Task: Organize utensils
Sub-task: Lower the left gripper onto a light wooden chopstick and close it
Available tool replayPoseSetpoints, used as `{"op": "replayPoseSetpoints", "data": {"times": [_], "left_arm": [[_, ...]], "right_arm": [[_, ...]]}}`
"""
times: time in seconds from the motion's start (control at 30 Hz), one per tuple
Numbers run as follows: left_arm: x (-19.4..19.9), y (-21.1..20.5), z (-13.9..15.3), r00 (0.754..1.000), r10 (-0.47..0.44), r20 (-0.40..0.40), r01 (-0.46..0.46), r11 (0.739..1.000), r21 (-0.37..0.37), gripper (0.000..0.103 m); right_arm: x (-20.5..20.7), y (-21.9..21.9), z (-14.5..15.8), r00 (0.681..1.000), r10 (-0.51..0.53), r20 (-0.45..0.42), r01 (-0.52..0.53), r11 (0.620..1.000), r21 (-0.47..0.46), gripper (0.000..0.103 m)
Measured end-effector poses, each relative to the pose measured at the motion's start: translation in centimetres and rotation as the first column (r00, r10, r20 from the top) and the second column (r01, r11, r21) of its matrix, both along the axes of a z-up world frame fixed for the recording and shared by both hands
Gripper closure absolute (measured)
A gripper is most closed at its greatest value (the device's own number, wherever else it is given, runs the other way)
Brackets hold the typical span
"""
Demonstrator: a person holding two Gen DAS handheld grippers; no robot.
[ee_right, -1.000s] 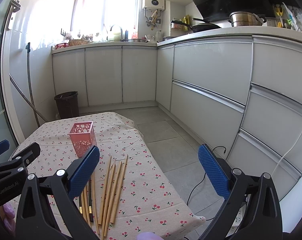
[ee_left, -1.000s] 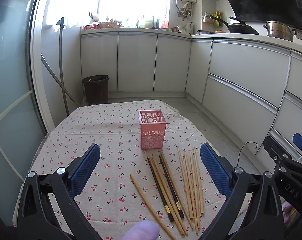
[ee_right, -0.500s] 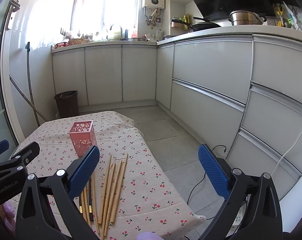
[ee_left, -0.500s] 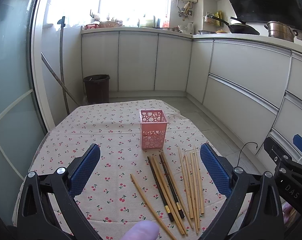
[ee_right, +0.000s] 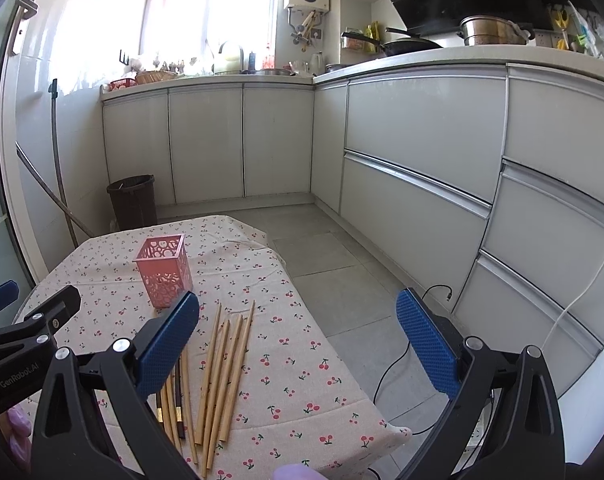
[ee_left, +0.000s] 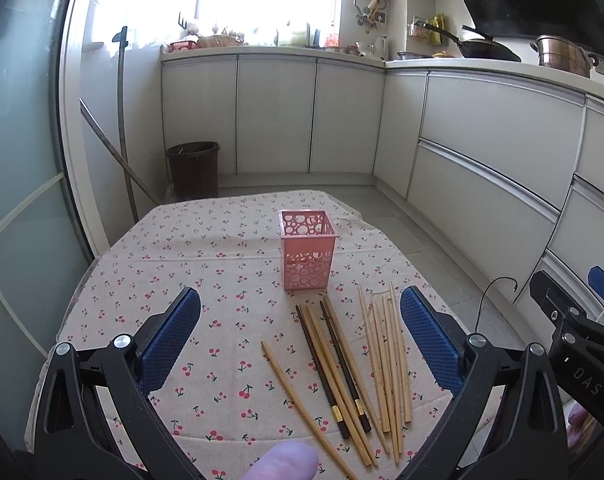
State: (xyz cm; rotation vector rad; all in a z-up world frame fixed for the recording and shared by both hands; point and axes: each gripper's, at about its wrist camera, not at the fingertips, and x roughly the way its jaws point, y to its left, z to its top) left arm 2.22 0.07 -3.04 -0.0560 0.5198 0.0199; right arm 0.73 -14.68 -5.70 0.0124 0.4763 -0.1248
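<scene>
Cherry-print tablecloth (ee_left: 222, 264), chopsticks (ee_left: 386, 360) loose beside the empty pink holder (ee_left: 308, 250); left gripper (ee_left: 300, 340) and right gripper (ee_right: 298, 340) both spread wide, empty. Best pinch one stick mid-length, squarely.

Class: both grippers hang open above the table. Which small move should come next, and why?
Probably lower the left hand-held gripper onto the chopsticks: they all lie loose on the tablecloth, the pink holder looks empty, and this gripper frames them.
</scene>
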Motion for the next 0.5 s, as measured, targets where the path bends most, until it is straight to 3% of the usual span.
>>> {"op": "replayPoseSetpoints", "data": {"times": [0.13,0.3,0.4,0.5], "left_arm": [[2.4,1.0,-1.1,0.989,0.037,-0.14,-0.039,0.999,-0.015,0.007],[7.0,4.0,-3.2,0.925,0.089,-0.369,-0.119,0.991,-0.058,0.007],[9.2,4.9,-5.3,0.868,0.114,-0.483,-0.142,0.99,-0.021,0.007],[11.7,5.8,-8.1,0.77,0.096,-0.631,-0.15,0.988,-0.033,0.007]], "right_arm": [[1.7,-0.4,-0.8,0.993,0.006,-0.117,0.0,0.999,0.045,0.007],[4.9,-2.8,-1.2,0.961,0.028,-0.274,0.037,0.973,0.228,0.007],[7.1,-3.7,-1.6,0.937,0.047,-0.347,0.059,0.956,0.289,0.007],[10.2,-3.1,-2.5,0.884,0.098,-0.457,0.05,0.952,0.301,0.007]]}}
